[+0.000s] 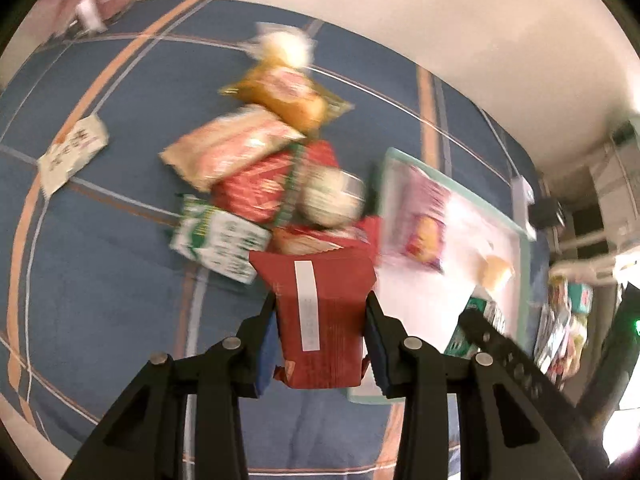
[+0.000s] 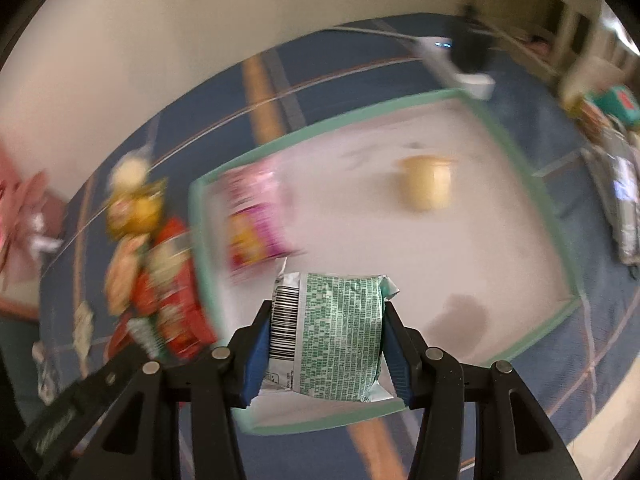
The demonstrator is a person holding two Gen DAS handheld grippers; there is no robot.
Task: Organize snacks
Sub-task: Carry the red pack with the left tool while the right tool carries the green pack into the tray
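Observation:
My left gripper [image 1: 320, 300] is shut on a dark red snack packet [image 1: 324, 312] and holds it above the blue cloth, near the left edge of the tray [image 1: 460, 188]. My right gripper [image 2: 326, 312] is shut on a green-and-white snack packet [image 2: 336, 332] over the front of the white tray with a teal rim [image 2: 256, 148]. In the tray lie a pink packet [image 2: 252, 216] and a small yellow snack [image 2: 426, 180]. A pile of loose packets [image 1: 256, 176] lies left of the tray, seen also in the right wrist view [image 2: 152, 272]. Both views are blurred.
A white packet [image 1: 72, 152] lies apart at the far left of the blue striped cloth [image 1: 100, 280]. More packets [image 1: 564, 328] lie at the far right edge. A white power strip [image 2: 464, 72] sits behind the tray. A cream wall [image 1: 440, 20] runs behind.

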